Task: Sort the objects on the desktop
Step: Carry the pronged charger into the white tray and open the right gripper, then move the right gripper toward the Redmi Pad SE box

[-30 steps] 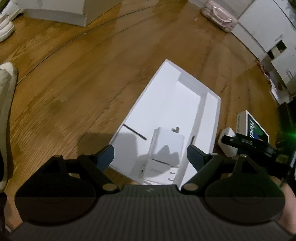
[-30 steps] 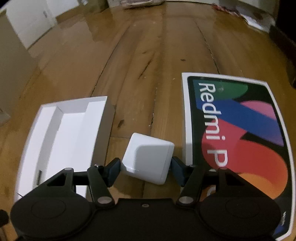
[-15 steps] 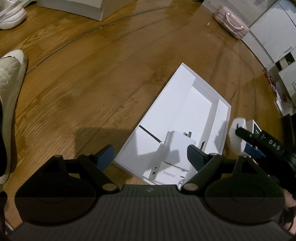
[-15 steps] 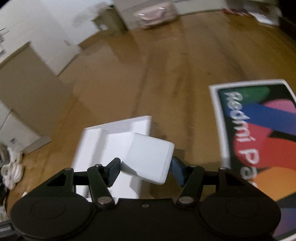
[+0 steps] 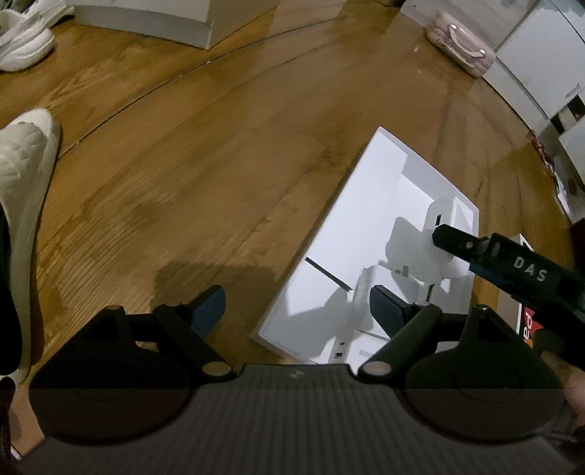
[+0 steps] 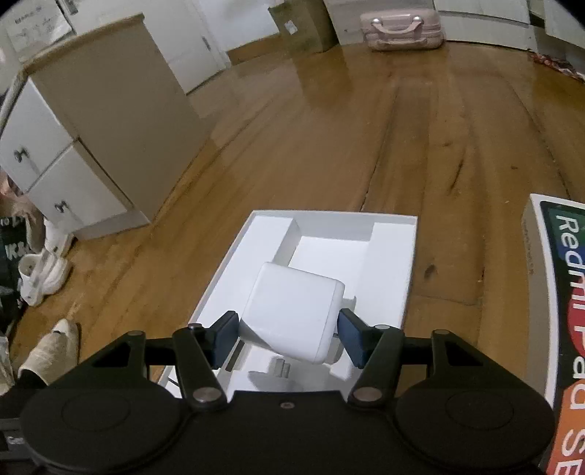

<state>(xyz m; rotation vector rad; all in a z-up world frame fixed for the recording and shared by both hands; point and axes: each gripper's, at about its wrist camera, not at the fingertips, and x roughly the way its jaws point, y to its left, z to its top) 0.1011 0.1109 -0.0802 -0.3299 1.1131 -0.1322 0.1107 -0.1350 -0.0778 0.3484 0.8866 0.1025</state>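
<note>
My right gripper (image 6: 288,333) is shut on a white charger block (image 6: 292,310) and holds it above the open white box tray (image 6: 391,263) on the wooden floor. In the left wrist view the same charger (image 5: 437,237) hangs over the tray (image 5: 340,234), with the right gripper's black arm reaching in from the right. A second white charger (image 5: 360,288) lies in the tray near its front end, partly hidden by my finger. My left gripper (image 5: 297,310) is open and empty, just in front of the tray's near corner.
A colourful Redmi Pad box (image 6: 559,310) lies on the floor to the right of the tray. White shoes (image 5: 25,175) are at the left. A cabinet (image 6: 91,139) stands at the left and a pink suitcase (image 6: 402,25) lies far back.
My right gripper lifted the white charger off the floor beside the Redmi box and carried it left, over the tray. My left gripper drew back and left from the tray.
</note>
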